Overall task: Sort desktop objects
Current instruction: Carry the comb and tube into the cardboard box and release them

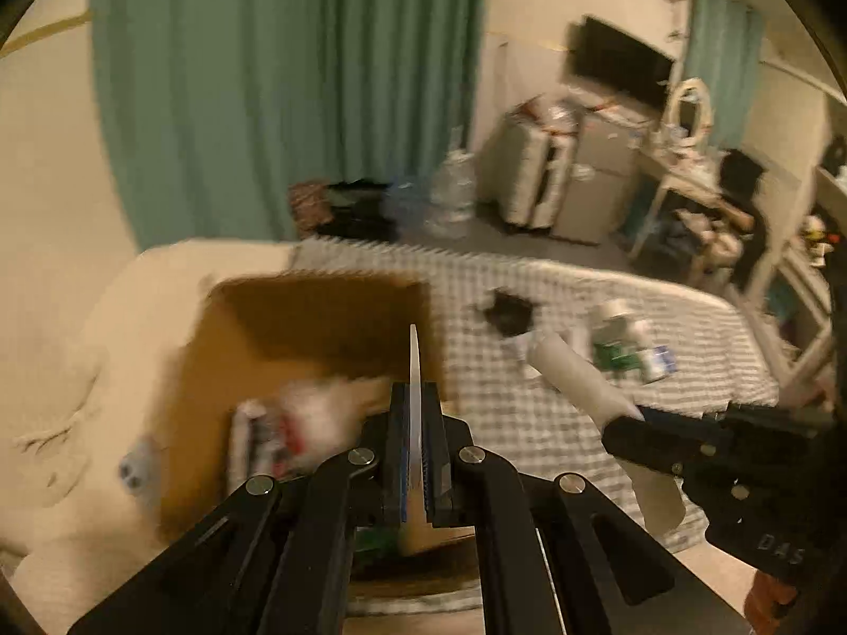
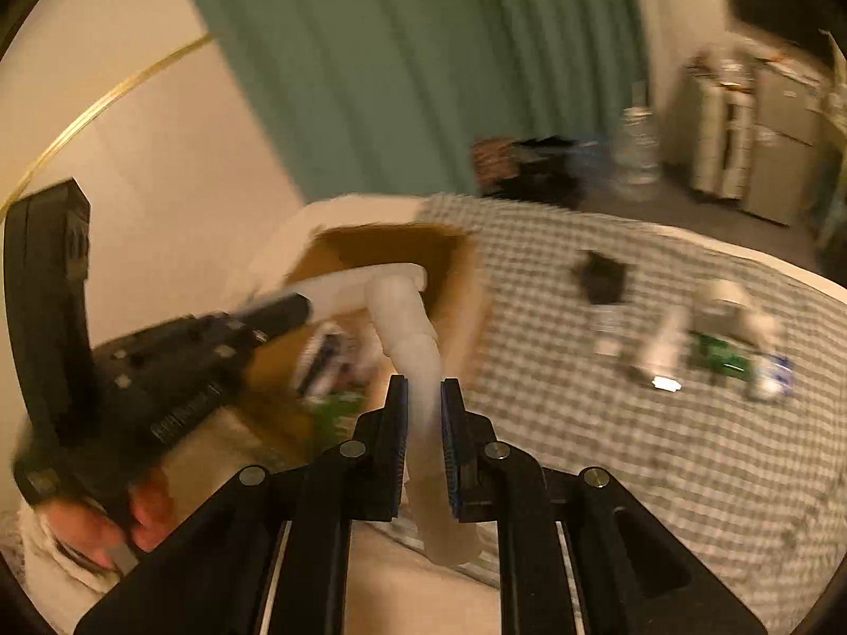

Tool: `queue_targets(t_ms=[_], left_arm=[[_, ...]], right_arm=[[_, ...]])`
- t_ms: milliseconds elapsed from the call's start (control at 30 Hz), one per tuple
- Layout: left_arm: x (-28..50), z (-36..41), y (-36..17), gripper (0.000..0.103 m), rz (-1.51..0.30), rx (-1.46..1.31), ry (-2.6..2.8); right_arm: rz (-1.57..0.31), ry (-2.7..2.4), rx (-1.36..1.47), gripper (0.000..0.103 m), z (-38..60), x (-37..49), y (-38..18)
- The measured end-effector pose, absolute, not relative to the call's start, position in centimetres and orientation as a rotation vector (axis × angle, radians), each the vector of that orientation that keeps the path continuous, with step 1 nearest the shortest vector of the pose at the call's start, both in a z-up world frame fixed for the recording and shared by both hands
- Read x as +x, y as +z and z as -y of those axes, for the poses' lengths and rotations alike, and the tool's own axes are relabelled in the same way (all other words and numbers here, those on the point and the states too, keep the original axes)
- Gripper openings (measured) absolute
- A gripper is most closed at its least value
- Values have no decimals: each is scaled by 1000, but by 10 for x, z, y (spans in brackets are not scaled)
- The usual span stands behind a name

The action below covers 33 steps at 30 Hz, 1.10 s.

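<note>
Left wrist view showed one checked bed [image 1: 609,317] carrying one open cardboard box [image 1: 317,328] and a blurred cluster of bottles [image 1: 624,341] beside one black item [image 1: 508,312]. Over the box, the left tongs [image 1: 416,397] were clenched on one thin white flat piece [image 1: 415,370]. Just right of the box, the right tongs [image 2: 423,397] gripped one white tube [image 2: 418,349].

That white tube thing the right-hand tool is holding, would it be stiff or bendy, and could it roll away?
The white tube, gripped by the right tool, looks creased and bent partway along, so probably thin, light and easily crushed. Being round, it might roll if laid on the checked cloth, though the kink should limit that.
</note>
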<state>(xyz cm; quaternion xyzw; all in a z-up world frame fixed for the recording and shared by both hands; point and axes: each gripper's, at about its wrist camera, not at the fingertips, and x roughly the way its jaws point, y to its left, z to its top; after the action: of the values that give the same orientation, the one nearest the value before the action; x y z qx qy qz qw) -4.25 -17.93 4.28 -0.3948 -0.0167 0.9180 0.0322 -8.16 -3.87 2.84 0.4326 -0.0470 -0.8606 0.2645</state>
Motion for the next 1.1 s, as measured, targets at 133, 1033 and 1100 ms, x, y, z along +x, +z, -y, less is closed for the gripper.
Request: queue_targets(t_ms=[133,1033,1100], left_arm=[[-47,211,7,3,71,-1329,2827],[-28,37,1,103,36,-1252,2857],[-37,10,-13,103,-3,-1281,2843]], right_arm=[[201,-2245,1223,16,83,-110,11],[283,-2796,1285,101,-223,-25,-1],[323,-2811,1288,101,-247,-29,-15]])
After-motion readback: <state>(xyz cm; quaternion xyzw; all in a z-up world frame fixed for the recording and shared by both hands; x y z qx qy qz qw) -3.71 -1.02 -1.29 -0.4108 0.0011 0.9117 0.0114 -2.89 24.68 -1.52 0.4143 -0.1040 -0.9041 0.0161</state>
